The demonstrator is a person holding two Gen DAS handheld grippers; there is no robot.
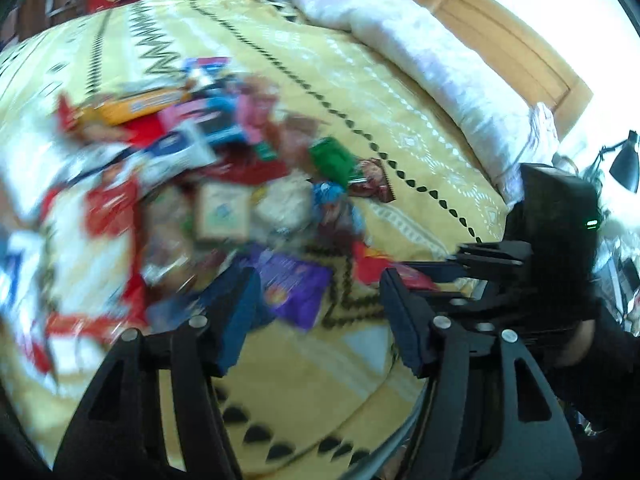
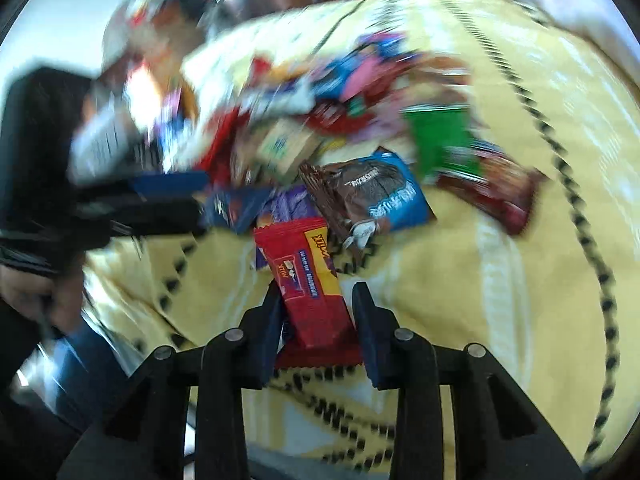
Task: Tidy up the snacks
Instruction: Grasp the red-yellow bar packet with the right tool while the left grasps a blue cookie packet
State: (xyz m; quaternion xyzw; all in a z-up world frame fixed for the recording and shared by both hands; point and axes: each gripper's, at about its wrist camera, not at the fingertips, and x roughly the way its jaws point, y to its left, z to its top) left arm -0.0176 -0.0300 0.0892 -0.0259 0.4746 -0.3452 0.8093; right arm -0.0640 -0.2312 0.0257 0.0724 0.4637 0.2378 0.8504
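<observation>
A blurred heap of snack packets (image 1: 192, 168) lies on a yellow patterned blanket (image 1: 400, 128). My left gripper (image 1: 316, 308) is open and empty, just above the blanket at the heap's near edge, beside a purple packet (image 1: 292, 288). My right gripper (image 2: 316, 316) is shut on a red milk-chocolate wafer packet (image 2: 312, 284) and holds it over the blanket in front of the heap (image 2: 340, 112). The right gripper also shows at the right of the left wrist view (image 1: 472, 264). A blue-and-brown cookie packet (image 2: 376, 196) lies just beyond the red one.
A green packet (image 2: 444, 140) and a dark red packet (image 2: 496, 188) lie at the heap's right side. A white rolled duvet (image 1: 420, 56) and a wooden headboard (image 1: 500, 28) run along the bed's far side. A black desk lamp (image 1: 624, 160) stands at the right.
</observation>
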